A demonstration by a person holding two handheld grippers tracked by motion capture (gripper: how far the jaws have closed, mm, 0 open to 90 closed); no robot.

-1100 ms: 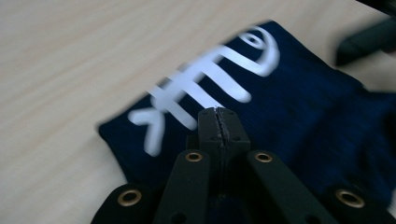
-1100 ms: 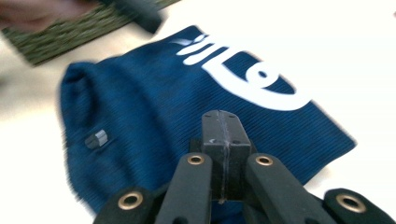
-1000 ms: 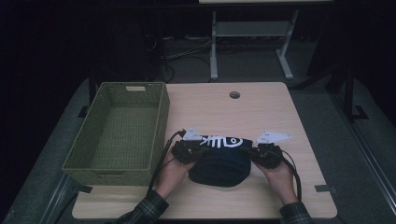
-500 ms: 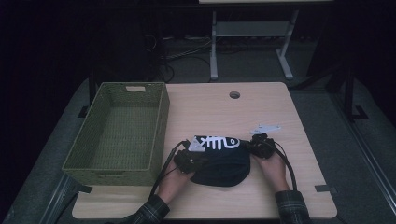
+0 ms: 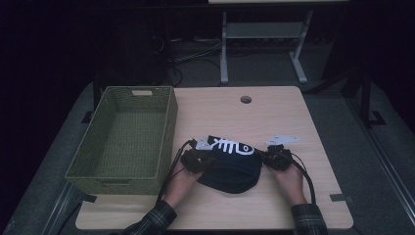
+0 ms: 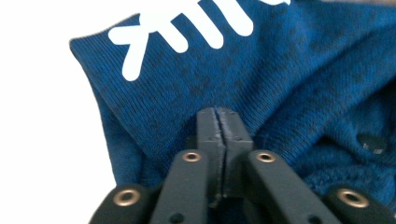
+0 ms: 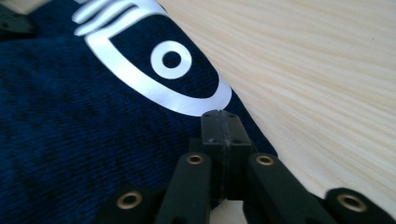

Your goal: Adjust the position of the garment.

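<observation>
I hold the dark blue garment (image 5: pixel 230 166) near the front edge of the bench (image 5: pixel 274 115), beside the green basket (image 5: pixel 125 139); left tool (image 6: pixel 218 122) and right tool (image 7: pixel 219 127) each pinch its cloth, jaws just easing apart

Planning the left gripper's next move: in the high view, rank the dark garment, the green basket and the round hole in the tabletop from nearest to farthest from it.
From the left gripper:
1. Dark garment, right at the jaws, on its right.
2. Green basket, just to its left, near wall close by.
3. Round hole, farthest, toward the table's far edge.
</observation>
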